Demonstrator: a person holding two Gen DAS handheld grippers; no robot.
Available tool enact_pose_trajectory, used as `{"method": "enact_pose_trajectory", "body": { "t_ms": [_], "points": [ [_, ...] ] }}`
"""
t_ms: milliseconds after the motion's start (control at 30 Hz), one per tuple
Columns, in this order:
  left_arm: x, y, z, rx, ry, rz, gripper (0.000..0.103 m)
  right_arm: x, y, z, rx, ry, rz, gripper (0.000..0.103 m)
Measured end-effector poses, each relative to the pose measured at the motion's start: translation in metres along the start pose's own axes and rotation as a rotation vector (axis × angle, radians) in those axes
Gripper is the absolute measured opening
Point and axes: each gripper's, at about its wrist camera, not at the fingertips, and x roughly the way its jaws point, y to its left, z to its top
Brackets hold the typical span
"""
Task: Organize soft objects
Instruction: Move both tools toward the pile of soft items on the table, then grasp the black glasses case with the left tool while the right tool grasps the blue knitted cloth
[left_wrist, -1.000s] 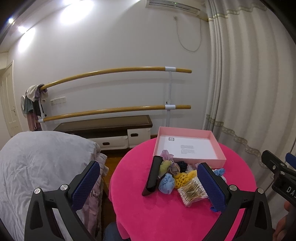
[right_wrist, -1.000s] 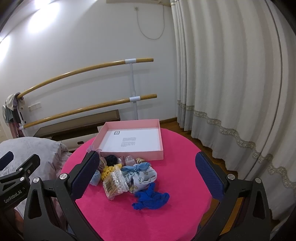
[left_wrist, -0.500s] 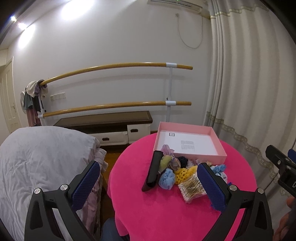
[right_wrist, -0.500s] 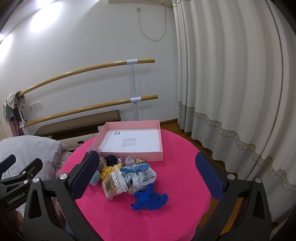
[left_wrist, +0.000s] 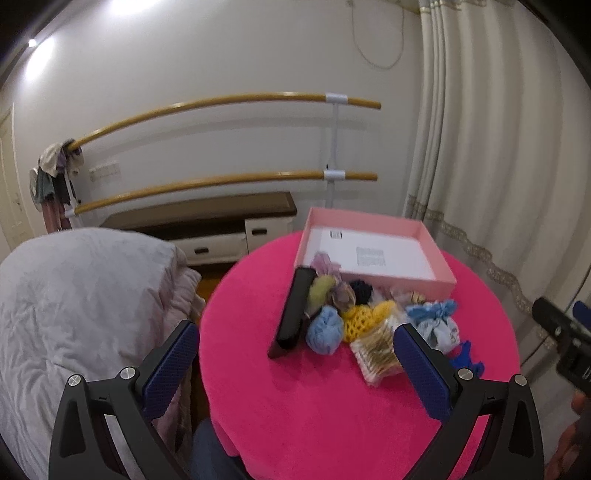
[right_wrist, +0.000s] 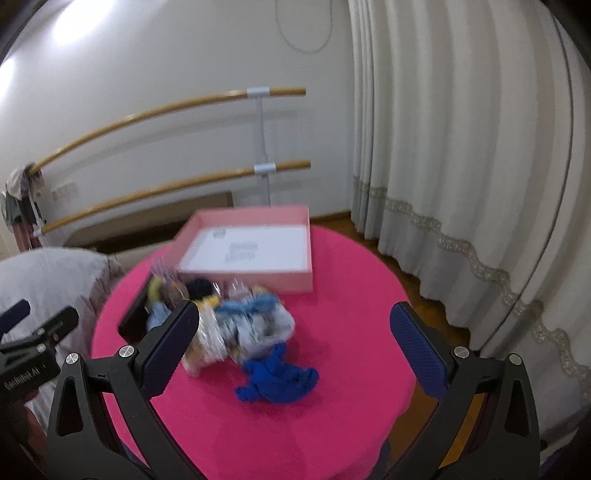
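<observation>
A pile of soft things lies on the round pink table (left_wrist: 314, 406): a light blue puff (left_wrist: 324, 330), a yellow net scrunchie (left_wrist: 360, 317), a black scrunchie (left_wrist: 361, 291), a patterned pouch with a blue bow (left_wrist: 437, 325) and a dark blue cloth (right_wrist: 277, 380). An open pink box (left_wrist: 436, 284) stands behind the pile. My left gripper (left_wrist: 295, 365) is open and empty, in front of the pile. My right gripper (right_wrist: 293, 345) is open and empty above the dark blue cloth.
A black flat case (left_wrist: 293, 310) lies left of the pile. A clear packet of cotton swabs (left_wrist: 376, 356) lies at its front. A bed with a grey quilt (left_wrist: 74, 295) is at the left. Curtains (right_wrist: 461, 166) hang at the right.
Both grippers have moved forward and down toward the table. The pile looks larger and nearer, and the right wrist view is blurred by motion.
</observation>
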Motion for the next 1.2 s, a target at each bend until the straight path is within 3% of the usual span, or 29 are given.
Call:
{"method": "enact_pose_trajectory", "body": {
  "t_ms": [367,700,900,1200],
  "points": [
    [0.079,-0.013,-0.022,0.05,0.148,0.016,0.103,0.07,0.003,-0.055,-0.04,0.214,0.041,0.103],
    [0.159,-0.01,-0.031,0.024,0.212,0.018,0.103,0.112,0.012,-0.069,-0.056,0.304,0.052,0.103],
    [0.182,0.012,-0.03,-0.018,0.184,0.061,0.103,0.129,0.013,-0.072,-0.06,0.325,0.057,0.103],
    [0.216,0.024,-0.019,0.026,0.162,0.099,0.103,0.146,0.017,-0.071,-0.053,0.344,0.059,0.098]
  ]
}}
